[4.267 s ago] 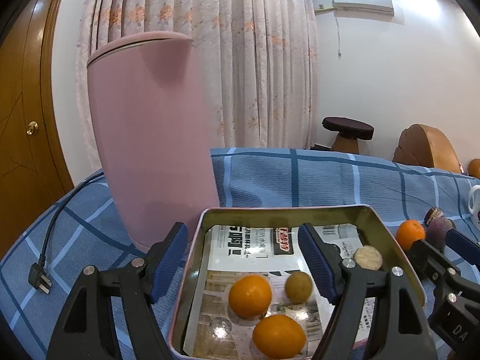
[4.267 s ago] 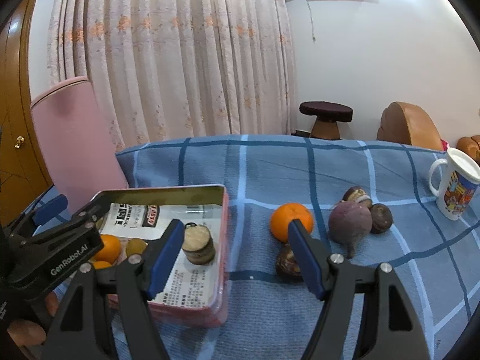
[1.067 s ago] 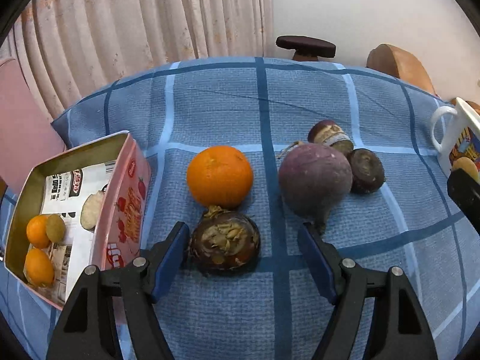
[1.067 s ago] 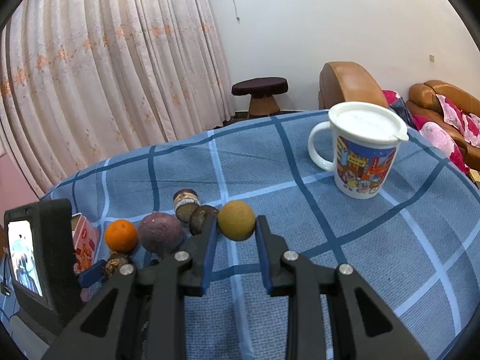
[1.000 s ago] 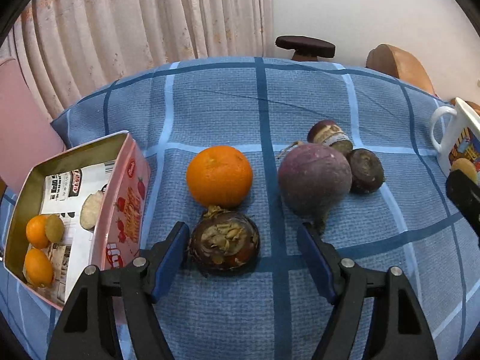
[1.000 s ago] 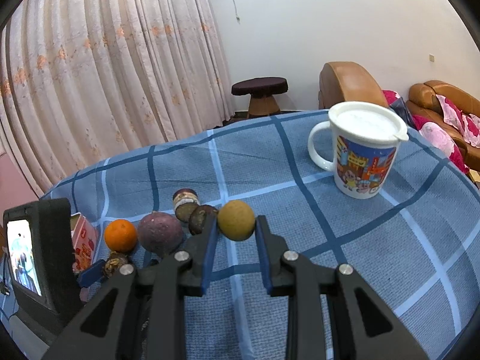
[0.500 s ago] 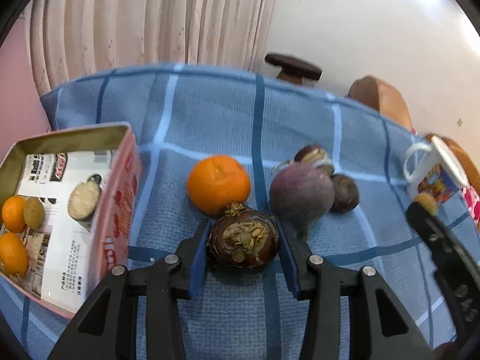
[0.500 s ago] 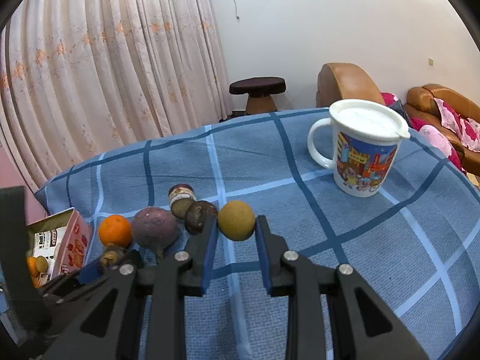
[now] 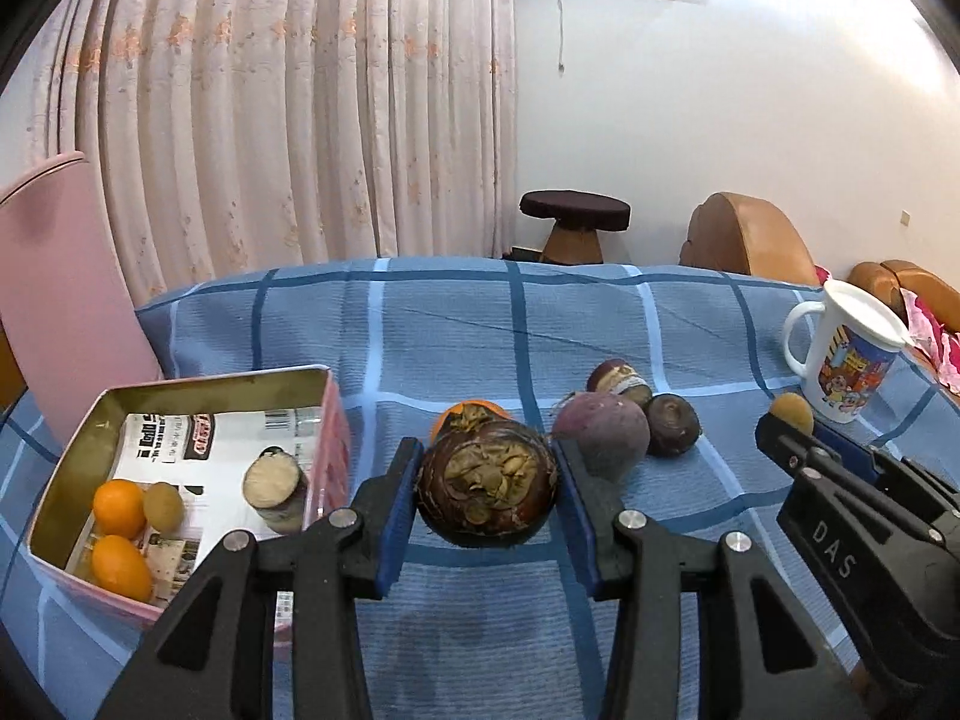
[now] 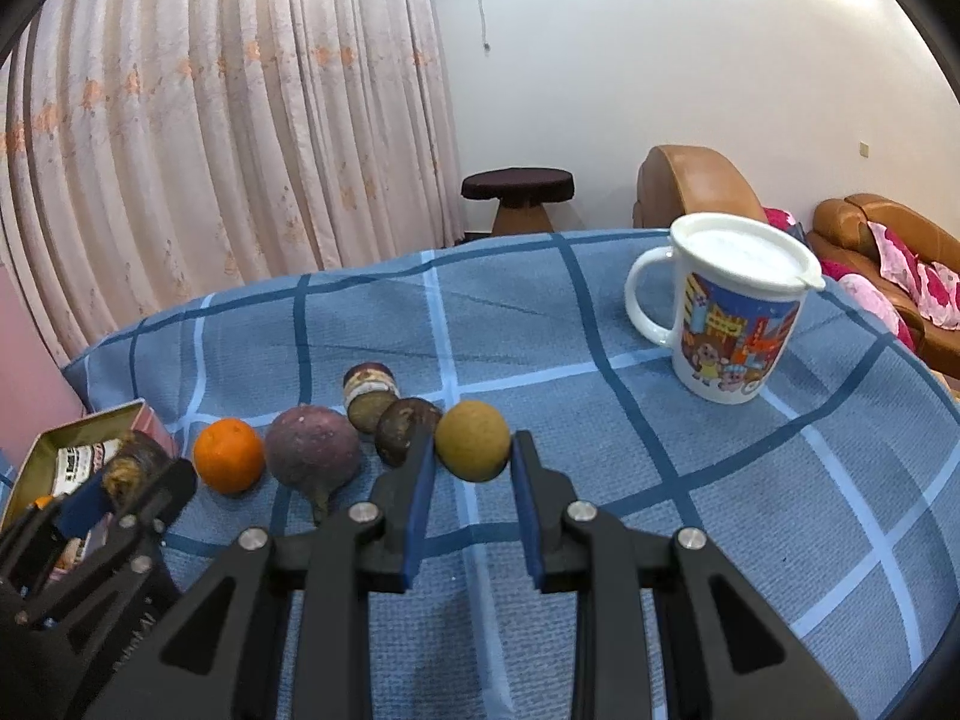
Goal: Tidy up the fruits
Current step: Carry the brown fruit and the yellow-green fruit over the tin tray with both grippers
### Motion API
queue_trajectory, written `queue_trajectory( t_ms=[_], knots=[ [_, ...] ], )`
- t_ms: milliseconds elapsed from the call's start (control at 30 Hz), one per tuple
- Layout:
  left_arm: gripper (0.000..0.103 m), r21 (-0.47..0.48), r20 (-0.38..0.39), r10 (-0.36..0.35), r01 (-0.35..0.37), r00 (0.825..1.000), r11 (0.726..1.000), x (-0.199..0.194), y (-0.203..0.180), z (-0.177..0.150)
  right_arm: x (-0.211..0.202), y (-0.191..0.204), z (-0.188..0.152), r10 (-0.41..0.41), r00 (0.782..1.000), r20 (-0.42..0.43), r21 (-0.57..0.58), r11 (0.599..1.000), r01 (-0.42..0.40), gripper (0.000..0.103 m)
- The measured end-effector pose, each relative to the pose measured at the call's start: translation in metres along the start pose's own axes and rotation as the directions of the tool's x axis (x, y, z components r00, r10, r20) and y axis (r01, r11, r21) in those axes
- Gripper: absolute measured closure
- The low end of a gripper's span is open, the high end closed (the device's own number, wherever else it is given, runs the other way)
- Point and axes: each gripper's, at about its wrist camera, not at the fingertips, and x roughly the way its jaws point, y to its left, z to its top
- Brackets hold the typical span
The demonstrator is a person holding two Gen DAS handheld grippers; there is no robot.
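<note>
Both two-finger grippers are closed on fruit. On the left gripper (image 9: 486,492), the blue-padded jaws are set fairly wide apart and press the two sides of a dark brown, round fruit with a dry, flaky tan crown (image 9: 487,486), which appears lifted clear of the blue checked tablecloth (image 9: 456,336) (its underside is hard to see, so contact with the cloth cannot be ruled out). Right behind it an orange citrus fruit (image 9: 474,411) peeks out, and just to its right sit a dull purple round root-like fruit (image 9: 602,433), a small dark brown round fruit (image 9: 673,424) and a small maroon piece with a pale band (image 9: 618,377), clustered close together.

On the right gripper (image 10: 471,456), the jaws stand narrower and pinch a small olive-brown round fruit (image 10: 472,440) at the tips of its fingers, just beside that dark cluster and above the cloth.

To the left lies an open rectangular metal tin with pink outer walls (image 9: 327,420), lined with printed paper. It holds two small orange fruits (image 9: 120,507), a small greenish-brown fruit (image 9: 163,505) and a pale cut cylindrical piece (image 9: 273,489). A white lidded mug with a cartoon print (image 10: 729,315) stands well apart on the right side of the table.
</note>
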Motion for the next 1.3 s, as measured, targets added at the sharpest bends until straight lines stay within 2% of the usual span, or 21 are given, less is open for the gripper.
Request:
queue_trajectory(
  t_ms=[300,733,1067,1300],
  knots=[
    [0.058,-0.018,0.002,0.006,-0.006,1.0,1.0,-0.002,0.014,-0.004,-0.011,0.009,-0.003,0.005,0.999,0.051,-0.021,1.0,-0.004,0.074],
    [0.058,0.014,0.048,0.045,-0.046,0.998,0.999,-0.014,0.029,-0.007,-0.03,0.037,-0.008,0.034,0.989,0.141,-0.108,0.994,-0.018,0.074],
    [0.058,0.044,0.087,0.078,-0.082,0.993,0.996,-0.021,0.051,-0.008,-0.036,0.05,-0.013,0.043,0.986,0.162,-0.121,0.992,-0.023,0.074],
    [0.058,0.025,0.094,0.095,-0.098,0.991,0.995,-0.023,0.077,-0.007,-0.038,0.071,-0.018,0.049,0.986,0.157,-0.141,0.99,-0.027,0.074]
  ],
)
